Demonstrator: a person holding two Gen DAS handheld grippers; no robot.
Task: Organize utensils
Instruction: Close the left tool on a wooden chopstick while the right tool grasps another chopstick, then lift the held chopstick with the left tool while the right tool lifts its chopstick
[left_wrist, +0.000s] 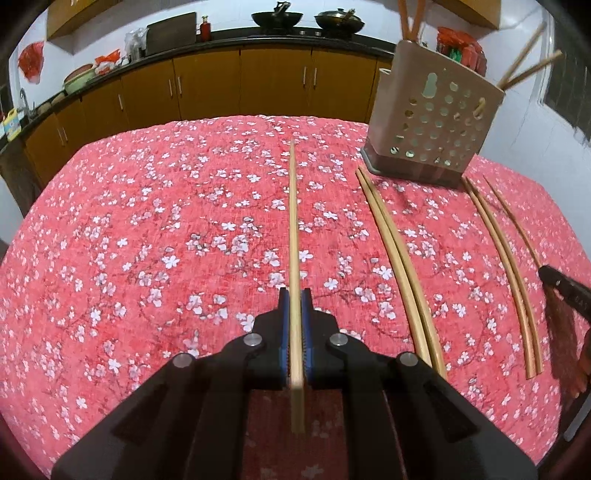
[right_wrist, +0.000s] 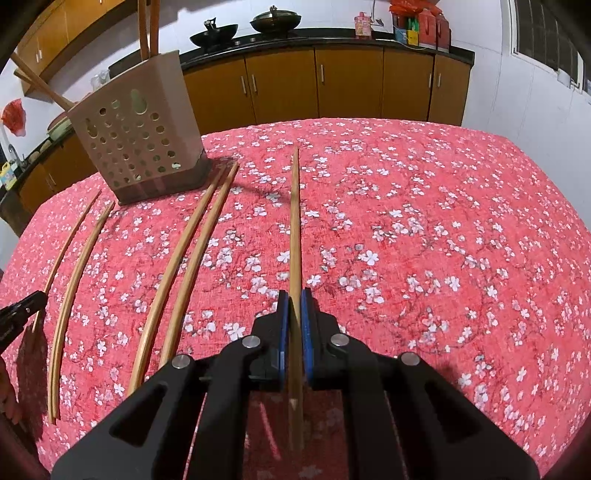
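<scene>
A light, stiff chopstick (left_wrist: 293, 236) is clamped near its thick end by each closed gripper (left_wrist: 294, 295), short of the holder (left_wrist: 432, 122).

Holder (left_wrist: 432, 122) contents hidden; chopstick (right_wrist: 295, 417) near end blurred.

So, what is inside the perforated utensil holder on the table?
Several chopsticks stand in the utensil holder, their upper ends sticking out above its rim. Pale shapes show through some holes. Their lower parts and the holder's bottom are hidden by its wall.
</scene>
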